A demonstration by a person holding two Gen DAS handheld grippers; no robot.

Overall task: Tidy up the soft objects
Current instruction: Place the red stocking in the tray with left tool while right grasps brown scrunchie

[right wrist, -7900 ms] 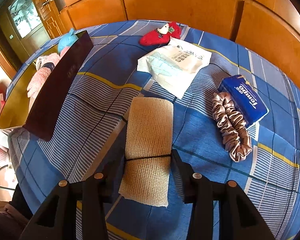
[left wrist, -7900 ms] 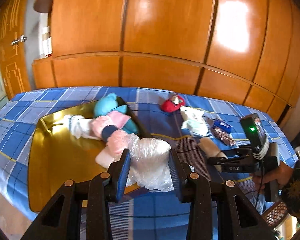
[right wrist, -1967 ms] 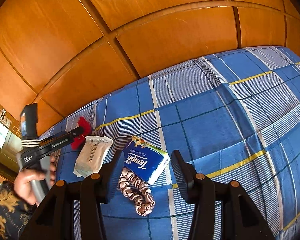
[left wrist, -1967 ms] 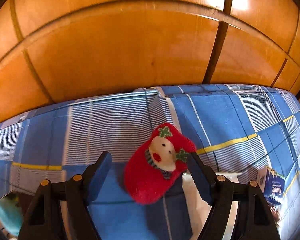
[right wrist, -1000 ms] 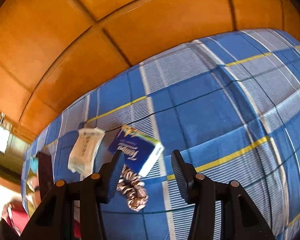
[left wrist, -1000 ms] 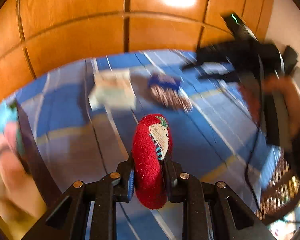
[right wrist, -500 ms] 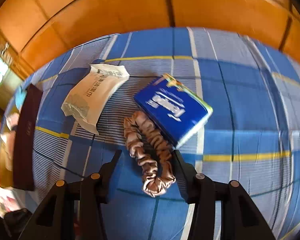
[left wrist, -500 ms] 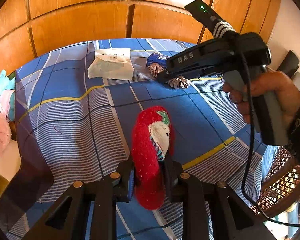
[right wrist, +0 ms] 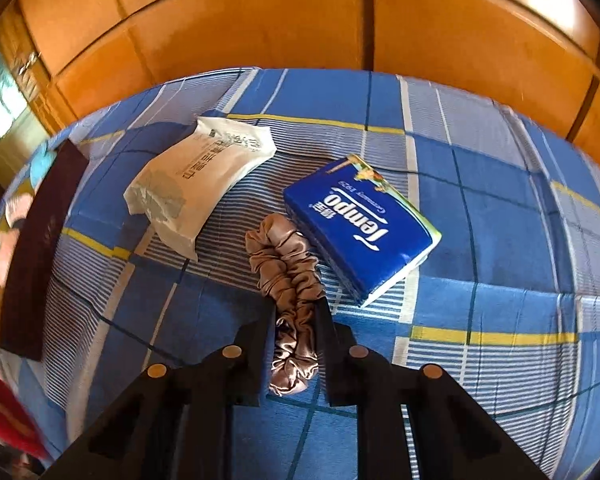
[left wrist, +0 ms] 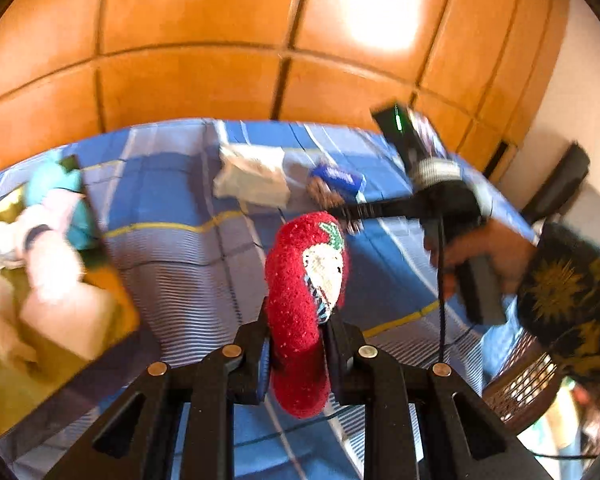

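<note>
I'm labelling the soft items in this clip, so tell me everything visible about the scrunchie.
The scrunchie is a taupe-brown, satiny fabric loop, gathered into shiny ruffles and squashed into a long, narrow shape. It lies on the blue checked bedcover, its far end against the blue Tempo tissue pack. The right gripper has just closed on its middle, the jaws pinching it from both sides, with the near end bunched between the fingers.
</note>
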